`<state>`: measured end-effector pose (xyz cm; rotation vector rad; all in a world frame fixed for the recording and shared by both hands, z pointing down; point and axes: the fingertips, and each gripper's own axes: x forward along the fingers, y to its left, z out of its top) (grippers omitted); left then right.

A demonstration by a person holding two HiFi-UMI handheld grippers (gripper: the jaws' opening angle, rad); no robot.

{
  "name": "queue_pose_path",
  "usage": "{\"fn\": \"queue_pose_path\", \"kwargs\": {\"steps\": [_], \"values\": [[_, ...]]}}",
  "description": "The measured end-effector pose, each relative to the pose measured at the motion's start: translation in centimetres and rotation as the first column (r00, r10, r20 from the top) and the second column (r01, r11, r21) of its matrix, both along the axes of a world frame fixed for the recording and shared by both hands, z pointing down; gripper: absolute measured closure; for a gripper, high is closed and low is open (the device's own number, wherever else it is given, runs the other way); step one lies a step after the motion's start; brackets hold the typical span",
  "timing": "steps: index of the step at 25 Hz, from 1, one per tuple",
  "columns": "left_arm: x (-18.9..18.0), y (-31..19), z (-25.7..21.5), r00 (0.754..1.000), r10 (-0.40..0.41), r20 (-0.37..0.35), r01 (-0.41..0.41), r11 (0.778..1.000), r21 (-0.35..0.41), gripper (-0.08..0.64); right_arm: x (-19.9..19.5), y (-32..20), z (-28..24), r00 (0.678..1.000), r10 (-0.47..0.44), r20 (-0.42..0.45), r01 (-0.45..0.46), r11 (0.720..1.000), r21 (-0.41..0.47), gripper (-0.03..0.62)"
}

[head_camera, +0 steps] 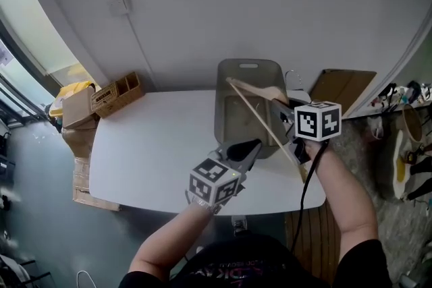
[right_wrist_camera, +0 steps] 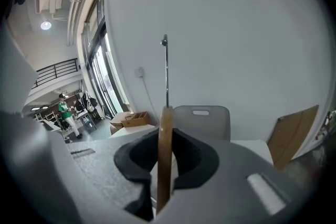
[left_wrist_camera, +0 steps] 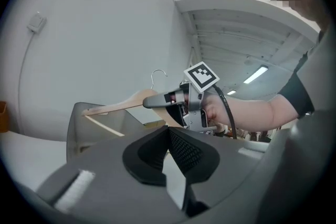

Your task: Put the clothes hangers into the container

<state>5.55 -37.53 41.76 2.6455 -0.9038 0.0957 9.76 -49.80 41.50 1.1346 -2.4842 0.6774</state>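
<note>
While clamped between right gripper [right_wrist_camera: 165,138] pads [right_wrist_camera: 138,157], hanger [head_camera: 260,119] — apparently — overhangs container [head_camera: 229,119]

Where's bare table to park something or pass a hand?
Free: left half of the table, from the wooden box across to the bin. Crowded: the bin's near right side, where the hanger, left gripper and right gripper bunch up.

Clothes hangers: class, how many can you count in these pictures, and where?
1. The wooden clothes hanger is clamped in the right gripper, over the grey container on the white table. More could be hidden inside it.
</note>
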Motion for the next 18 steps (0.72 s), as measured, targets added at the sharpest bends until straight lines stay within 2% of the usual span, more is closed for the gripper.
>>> {"fn": "queue_pose_path", "kwargs": {"steps": [4, 10, 18], "values": [[0.6, -3.0, 0.4, 1.000, -0.022, 0.012, 0.022, 1.000, -0.008, 0.560, -0.5, -4.0, 1.8, 0.996, -0.044, -0.081, 0.040, 0.998, -0.058, 0.537], [1.7, -5.6, 2.0, 0.999, -0.041, 0.030, 0.041, 0.999, -0.030, 0.560, -1.6, -8.6, 5.6, 0.972, -0.101, -0.213, 0.068, 0.985, -0.157, 0.537], [1.5, -7.5, 4.2, 0.997, -0.058, 0.059, 0.062, 0.996, -0.070, 0.560, -4.1, -11.3, 9.9, 0.938, -0.169, -0.302, 0.093, 0.963, -0.252, 0.537]]}}
